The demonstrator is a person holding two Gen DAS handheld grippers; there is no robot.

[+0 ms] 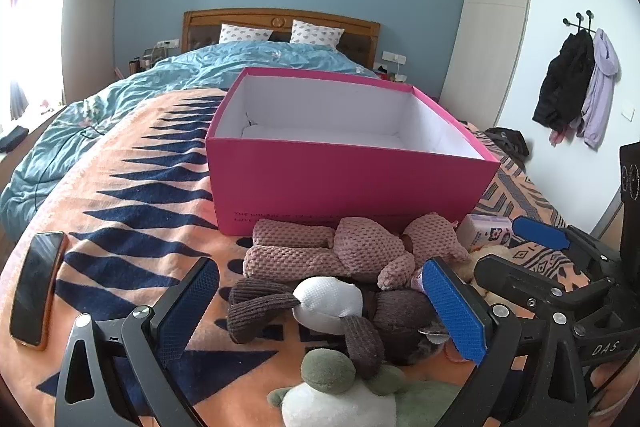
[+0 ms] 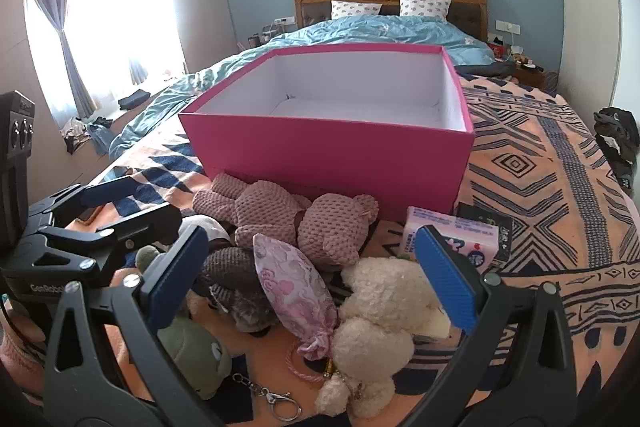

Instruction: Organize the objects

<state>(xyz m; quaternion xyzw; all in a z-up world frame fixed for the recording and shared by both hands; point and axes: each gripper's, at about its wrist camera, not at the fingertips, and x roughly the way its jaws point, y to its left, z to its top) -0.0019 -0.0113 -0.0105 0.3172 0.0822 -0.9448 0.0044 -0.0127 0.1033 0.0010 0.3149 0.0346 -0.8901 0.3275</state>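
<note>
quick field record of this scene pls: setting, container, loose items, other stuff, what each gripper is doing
setting: bed with an orange patterned blanket
container: pink box, open-topped, nothing visible inside
loose items: pink knit plush, brown and white plush, green plush, cream plush, floral pouch, tissue pack, all in front of the box
other: phone on the blanket to the left
left gripper: open, holding nothing, above the plush pile
right gripper: open, holding nothing, above the pouch and cream plush
</note>
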